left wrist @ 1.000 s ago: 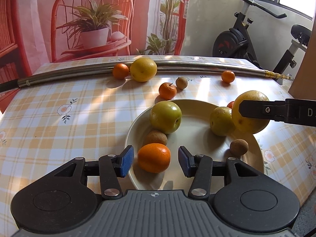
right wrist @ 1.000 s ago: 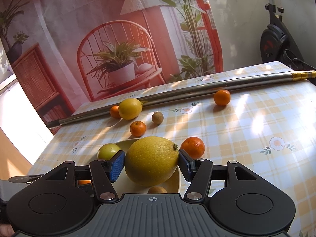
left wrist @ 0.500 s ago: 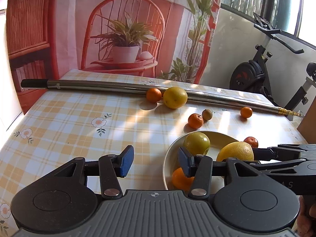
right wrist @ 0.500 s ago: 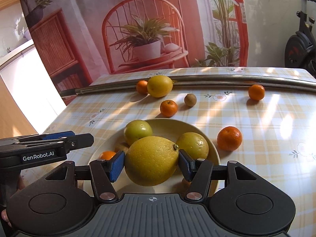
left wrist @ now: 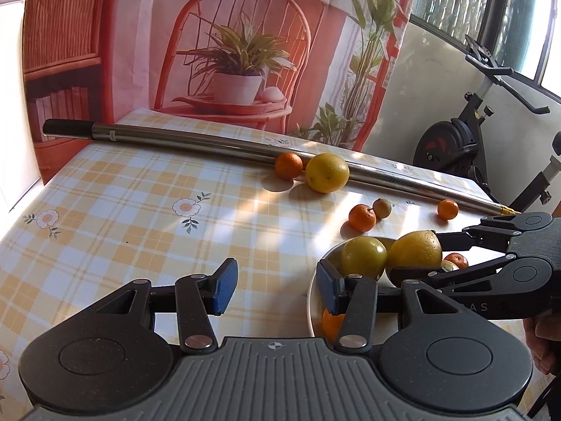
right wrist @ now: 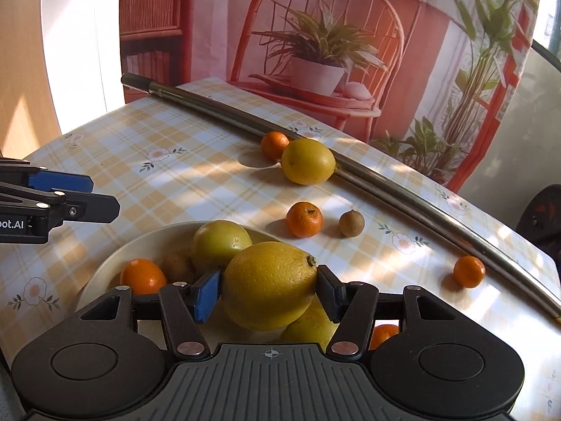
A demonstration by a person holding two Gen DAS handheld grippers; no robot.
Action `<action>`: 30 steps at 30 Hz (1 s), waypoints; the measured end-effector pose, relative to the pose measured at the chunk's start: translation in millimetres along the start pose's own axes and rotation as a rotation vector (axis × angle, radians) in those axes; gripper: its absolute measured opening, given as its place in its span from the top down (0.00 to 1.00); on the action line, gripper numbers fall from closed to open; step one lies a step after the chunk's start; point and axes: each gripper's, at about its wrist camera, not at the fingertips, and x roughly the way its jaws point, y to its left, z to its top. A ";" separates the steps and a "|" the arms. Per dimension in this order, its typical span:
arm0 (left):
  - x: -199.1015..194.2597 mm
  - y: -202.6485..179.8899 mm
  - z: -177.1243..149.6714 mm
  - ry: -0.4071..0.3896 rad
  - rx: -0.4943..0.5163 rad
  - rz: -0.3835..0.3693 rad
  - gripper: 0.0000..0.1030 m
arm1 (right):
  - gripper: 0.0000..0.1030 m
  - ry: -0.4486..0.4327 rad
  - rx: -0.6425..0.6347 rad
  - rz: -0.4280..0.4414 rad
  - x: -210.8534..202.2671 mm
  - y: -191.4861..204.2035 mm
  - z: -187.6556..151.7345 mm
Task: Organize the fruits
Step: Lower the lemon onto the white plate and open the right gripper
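Observation:
My right gripper [right wrist: 268, 293] is shut on a large yellow citrus [right wrist: 270, 284] and holds it just above the cream plate [right wrist: 105, 273]. The plate holds a green apple [right wrist: 219, 244], an orange [right wrist: 142, 277], a brown kiwi [right wrist: 177, 266] and another yellow fruit [right wrist: 312, 326]. My left gripper [left wrist: 275, 291] is open with nothing between its blue pads, over the tablecloth just left of the plate [left wrist: 310, 301]. In the left wrist view the right gripper [left wrist: 420, 254] reaches in from the right with the citrus [left wrist: 415, 252]. The left gripper [right wrist: 80, 194] shows at the left edge of the right wrist view.
Loose on the checked tablecloth lie a yellow citrus [right wrist: 308, 166], three mandarins [right wrist: 274, 144] [right wrist: 304, 219] [right wrist: 469, 272] and a small brown fruit [right wrist: 351, 223]. Another mandarin [right wrist: 384, 335] sits by the plate's right side. A long metal pole [right wrist: 350, 172] crosses the far side. An exercise bike [left wrist: 452, 140] stands beyond.
The right gripper carried the yellow citrus from beside the plate to over it, rolling as it went. The left gripper drew back left off the plate; the orange no longer sits between its fingers.

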 end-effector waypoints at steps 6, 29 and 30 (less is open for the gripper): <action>2.9 -0.6 -0.9 0.009 0.003 0.002 0.50 | 0.47 0.023 0.036 0.004 15.0 -7.9 0.4; -1.6 -3.0 4.0 0.002 0.017 0.006 0.50 | 0.43 -0.157 0.273 -0.023 -36.0 -42.2 -2.0; -2.2 -2.7 6.6 0.004 0.017 0.002 0.50 | 0.43 -0.174 0.298 -0.031 -42.2 -46.4 -5.0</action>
